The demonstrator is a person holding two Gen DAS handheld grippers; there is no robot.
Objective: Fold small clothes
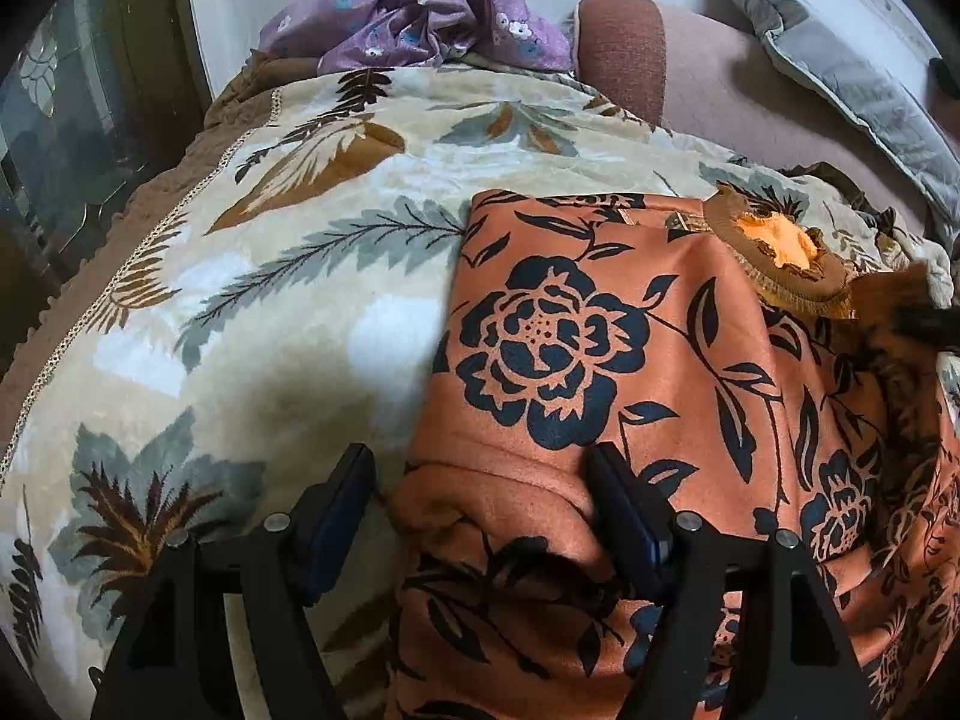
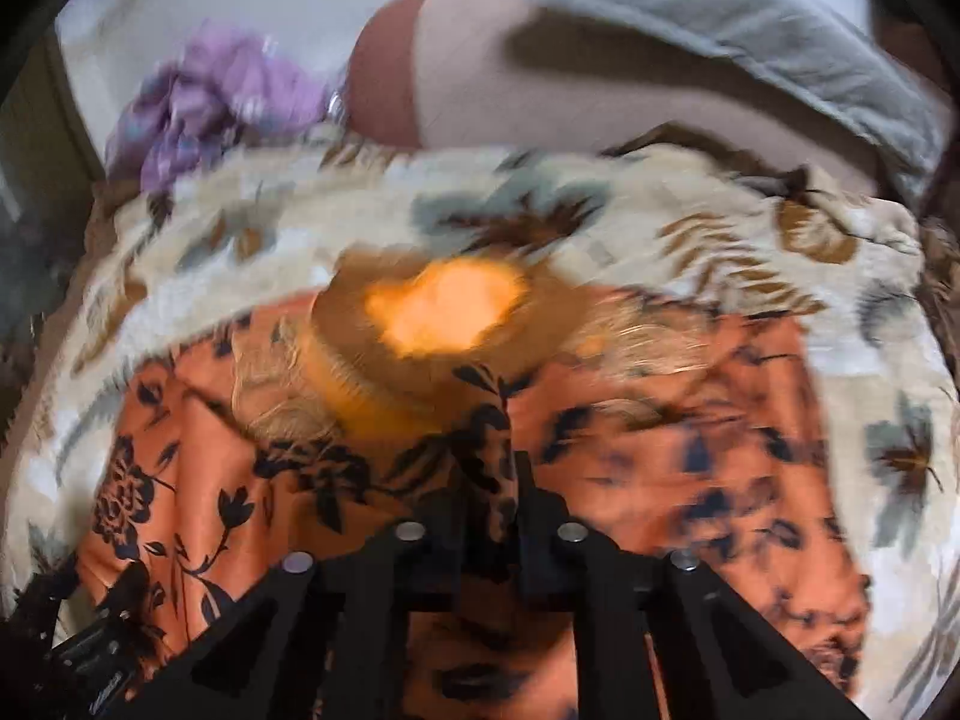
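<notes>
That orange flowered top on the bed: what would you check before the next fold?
1. Left tongs open, straddling a fold of the orange black-flowered top: ok.
2. Right tongs shut on the cloth: ok.
3. Ribbed brown collar clear of both tongs: ok.
4. Top's left edge straight on the leaf-patterned cream blanket: ok.
5. Right side smooth: cannot tell, blurred.
6. Crumpled purple flowered garment out of the way: ok.

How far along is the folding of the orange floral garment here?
Partly done: the orange floral garment lies on the leaf-print blanket with one side already turned in to a straight edge. In hand: the right gripper is shut on a pinch of its fabric; the left gripper is open over its near edge. Left: further folds, and the crumpled purple garment.
</notes>
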